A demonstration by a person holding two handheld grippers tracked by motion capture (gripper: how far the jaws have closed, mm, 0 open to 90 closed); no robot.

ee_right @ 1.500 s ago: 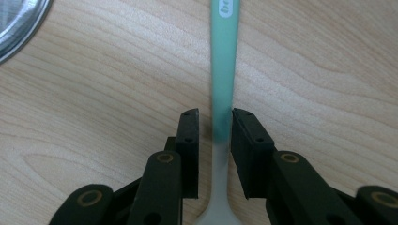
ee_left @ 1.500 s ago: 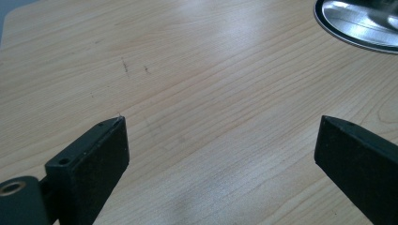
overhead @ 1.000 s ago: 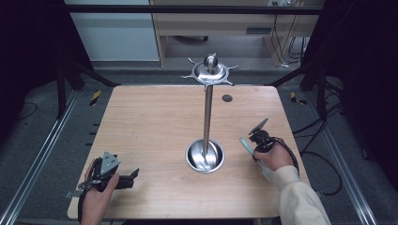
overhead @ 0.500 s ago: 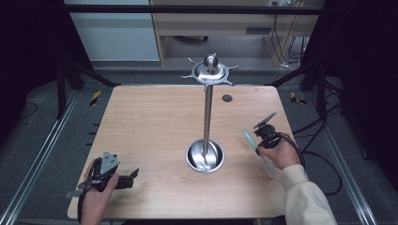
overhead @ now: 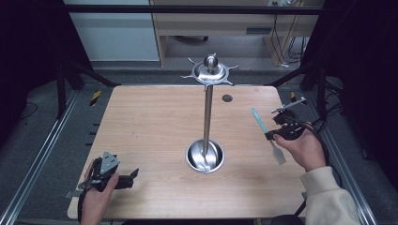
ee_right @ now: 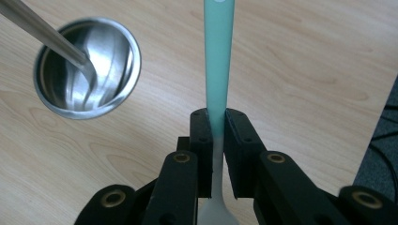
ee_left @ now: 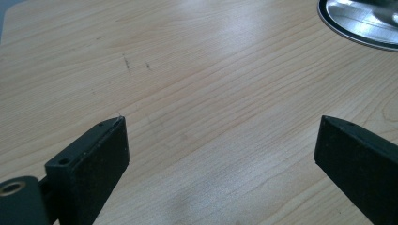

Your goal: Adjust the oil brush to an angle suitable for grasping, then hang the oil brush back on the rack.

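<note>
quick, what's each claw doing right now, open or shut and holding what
Left claw: open, jaws wide apart over bare table, holding nothing.
Right claw: shut on the teal-handled utensil, jaws clamped on its handle.

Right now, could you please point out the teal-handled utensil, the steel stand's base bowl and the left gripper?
teal-handled utensil (ee_right: 218, 61), right gripper view, on its handle.
steel stand's base bowl (overhead: 189, 157), high view, on its rim.
left gripper (overhead: 133, 177), high view, between its fingers.

Stand's base (ee_left: 361, 23) cut by frame edge; spatula's handle tip (ee_right: 218, 3) cropped.
</note>
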